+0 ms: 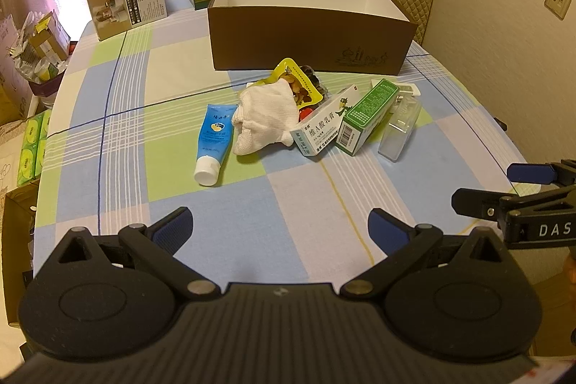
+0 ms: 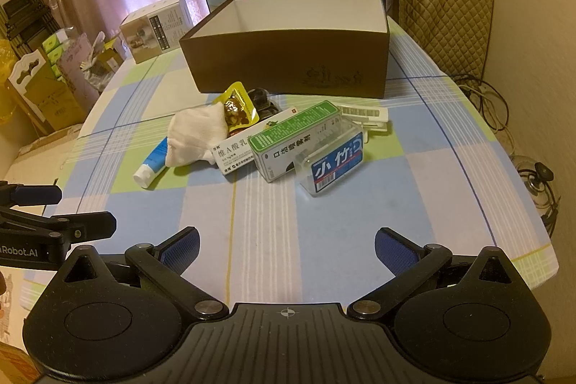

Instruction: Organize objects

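- Left wrist view: a table covered by a checked cloth of blue, green and lilac is seen, with a heap of small things near its middle.
- A brown box with a white inside is set behind the heap, open at the top; its long side is turned toward the cameras.
- A white cloth is crumpled at the middle of the heap, lying partly over a yellow snack packet.
- A green carton is laid on its side, its long axis running from near left to far right in the right wrist view; a white ointment carton is pressed against its left side.
- A clear plastic case with a blue label is seen just right of the green carton, touching it.
- A blue tube is laid flat left of the cloth, its white cap pointed toward the near edge.
- The left gripper and the right gripper are held above the near cloth, both spread wide with nothing between the blue pads.
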`<state>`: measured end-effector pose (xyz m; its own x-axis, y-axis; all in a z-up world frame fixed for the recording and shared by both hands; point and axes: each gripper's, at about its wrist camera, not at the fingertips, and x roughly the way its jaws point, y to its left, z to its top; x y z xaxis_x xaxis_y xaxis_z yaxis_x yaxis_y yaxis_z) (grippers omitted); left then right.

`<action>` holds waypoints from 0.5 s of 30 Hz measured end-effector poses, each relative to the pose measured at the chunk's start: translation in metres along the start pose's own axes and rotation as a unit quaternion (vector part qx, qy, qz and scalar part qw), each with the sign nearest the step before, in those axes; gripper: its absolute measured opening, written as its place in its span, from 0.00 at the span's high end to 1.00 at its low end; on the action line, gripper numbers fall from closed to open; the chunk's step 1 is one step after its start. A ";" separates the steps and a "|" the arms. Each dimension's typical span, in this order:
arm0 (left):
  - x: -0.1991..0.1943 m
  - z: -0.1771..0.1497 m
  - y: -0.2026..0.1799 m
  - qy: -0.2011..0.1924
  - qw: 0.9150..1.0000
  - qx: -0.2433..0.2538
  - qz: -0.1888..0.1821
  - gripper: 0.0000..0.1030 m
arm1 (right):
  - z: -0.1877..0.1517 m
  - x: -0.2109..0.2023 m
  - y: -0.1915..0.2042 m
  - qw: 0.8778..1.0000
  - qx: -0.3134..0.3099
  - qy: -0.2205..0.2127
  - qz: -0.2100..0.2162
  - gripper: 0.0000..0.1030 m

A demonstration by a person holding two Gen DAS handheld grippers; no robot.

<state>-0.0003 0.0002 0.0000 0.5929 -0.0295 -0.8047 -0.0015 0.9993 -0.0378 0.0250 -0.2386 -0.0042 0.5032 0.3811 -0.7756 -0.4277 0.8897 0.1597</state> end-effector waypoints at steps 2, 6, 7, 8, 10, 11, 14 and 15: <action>0.000 0.000 0.000 0.000 1.000 0.000 0.000 0.01 | 0.000 0.000 0.000 1.000 0.000 0.000 0.000 0.02; 0.000 0.000 0.000 0.000 1.000 0.000 0.000 0.01 | 0.000 0.001 -0.001 1.000 0.000 0.000 0.000 0.02; 0.000 0.000 0.000 0.000 1.000 0.000 0.000 0.01 | 0.000 0.001 -0.001 1.000 0.000 0.000 0.000 0.02; 0.000 0.000 0.000 0.000 1.000 0.000 0.000 0.01 | 0.000 0.001 -0.001 1.000 0.000 0.000 0.000 0.02; 0.000 0.000 0.000 0.000 1.000 0.000 0.000 0.01 | 0.000 0.001 -0.001 1.000 0.000 0.000 0.000 0.02; 0.000 0.000 0.000 0.000 1.000 -0.001 0.000 0.01 | 0.000 0.001 -0.001 1.000 0.000 0.000 0.000 0.02; 0.000 0.000 0.000 0.000 1.000 0.000 0.000 0.01 | 0.001 0.002 0.000 1.000 0.000 0.001 0.001 0.02; 0.000 0.000 0.000 0.000 1.000 0.000 0.000 0.01 | 0.001 0.003 -0.001 1.000 0.000 0.001 0.002 0.02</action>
<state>-0.0002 0.0003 -0.0001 0.5927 -0.0291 -0.8049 -0.0024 0.9993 -0.0378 0.0280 -0.2379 -0.0061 0.4997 0.3834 -0.7767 -0.4293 0.8884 0.1623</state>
